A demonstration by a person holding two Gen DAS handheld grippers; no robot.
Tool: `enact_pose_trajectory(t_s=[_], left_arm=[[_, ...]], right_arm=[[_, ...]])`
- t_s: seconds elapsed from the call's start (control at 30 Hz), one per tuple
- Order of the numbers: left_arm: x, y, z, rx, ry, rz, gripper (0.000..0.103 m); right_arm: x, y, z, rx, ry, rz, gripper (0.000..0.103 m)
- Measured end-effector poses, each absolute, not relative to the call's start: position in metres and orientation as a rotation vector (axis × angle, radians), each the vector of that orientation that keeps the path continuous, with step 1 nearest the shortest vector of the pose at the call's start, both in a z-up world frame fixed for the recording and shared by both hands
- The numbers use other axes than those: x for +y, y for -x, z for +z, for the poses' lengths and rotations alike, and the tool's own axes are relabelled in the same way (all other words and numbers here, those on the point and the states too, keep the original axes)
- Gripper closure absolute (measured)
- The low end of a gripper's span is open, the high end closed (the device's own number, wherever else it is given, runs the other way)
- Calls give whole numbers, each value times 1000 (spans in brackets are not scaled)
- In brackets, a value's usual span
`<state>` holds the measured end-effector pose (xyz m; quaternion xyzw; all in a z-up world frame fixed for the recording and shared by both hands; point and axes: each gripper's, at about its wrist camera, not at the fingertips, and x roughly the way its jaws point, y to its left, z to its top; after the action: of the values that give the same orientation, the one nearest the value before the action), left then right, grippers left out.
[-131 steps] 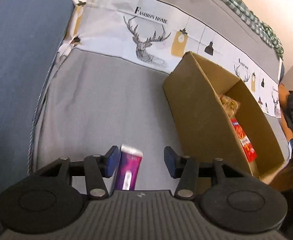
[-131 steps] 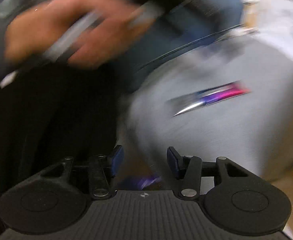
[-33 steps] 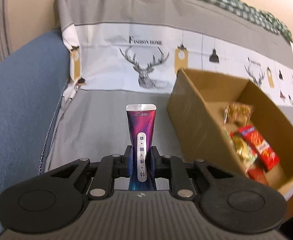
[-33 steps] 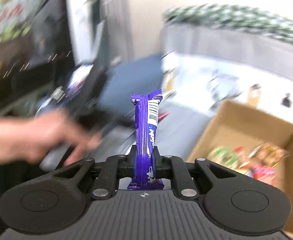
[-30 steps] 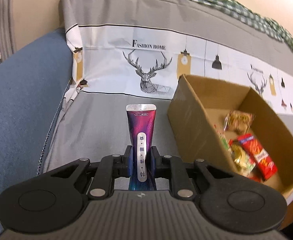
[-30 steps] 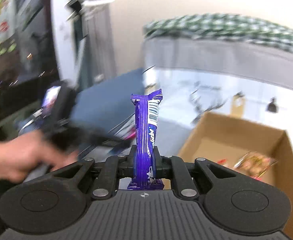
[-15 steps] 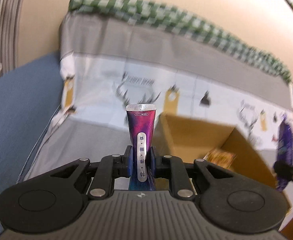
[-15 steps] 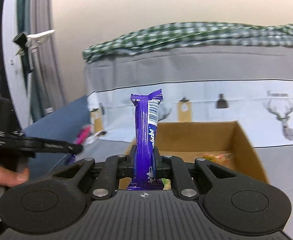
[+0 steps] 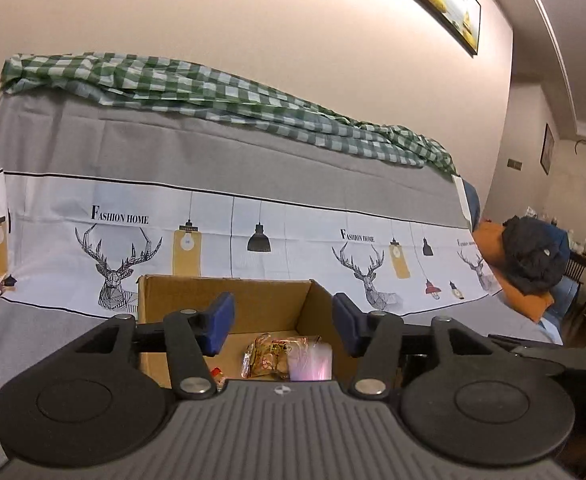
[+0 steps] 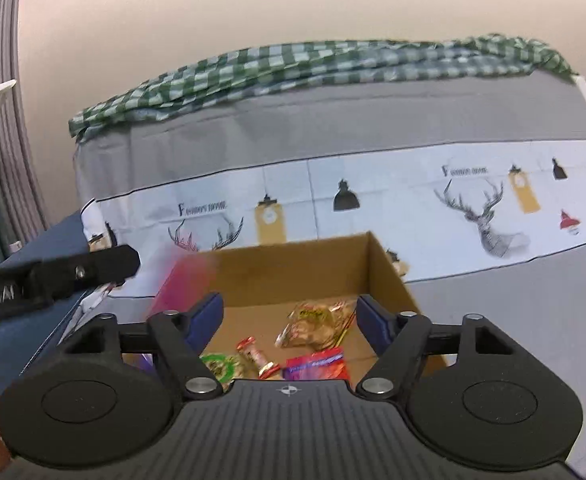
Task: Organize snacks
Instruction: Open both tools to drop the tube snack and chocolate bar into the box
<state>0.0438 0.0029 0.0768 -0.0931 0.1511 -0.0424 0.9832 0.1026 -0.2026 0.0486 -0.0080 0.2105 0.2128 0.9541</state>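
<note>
Both grippers hung over the open cardboard box (image 9: 253, 304) on the sofa cover (image 9: 53, 352). The left gripper (image 9: 283, 322) had just been opening; its jaws stood spread, with a blurred pink packet (image 9: 309, 364) loose below them, at five o'clock. The right gripper (image 10: 289, 320) had likewise just been opening, nothing pinched, a pink blur (image 10: 185, 280) at ten o'clock of it. Snack packets (image 10: 313, 320) lay on the box floor.

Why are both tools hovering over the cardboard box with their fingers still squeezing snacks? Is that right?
Not quite. Both do hover over the cardboard box, but the left gripper and right gripper have just been opening: each wrist view shows fingers apart, gripping nothing, with a blurred pink packet dropping.
</note>
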Motion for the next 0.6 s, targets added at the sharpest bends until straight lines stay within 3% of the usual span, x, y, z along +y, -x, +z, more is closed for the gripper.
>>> enact_pose_trajectory(t_s=[0.07, 0.17, 0.23, 0.4, 0.47, 0.6], left_arm=[[6, -44, 77, 321, 214, -83, 28], [5, -38, 82, 366, 213, -49, 18], [9, -31, 91, 389, 192, -27, 17], [3, -5, 107, 435, 189, -21, 14], [0, 5, 105, 473, 229, 17, 4], [-5, 21, 83, 528, 321, 49, 1]], right_arm=[[-205, -104, 47, 436, 9, 427, 22], [-206, -104, 46, 439, 22, 397, 7], [-210, -101, 49, 431, 11, 374, 1], [-225, -95, 61, 505, -48, 357, 1], [-230, -90, 67, 535, -48, 338, 1], [-239, -71, 66, 567, -26, 317, 1]])
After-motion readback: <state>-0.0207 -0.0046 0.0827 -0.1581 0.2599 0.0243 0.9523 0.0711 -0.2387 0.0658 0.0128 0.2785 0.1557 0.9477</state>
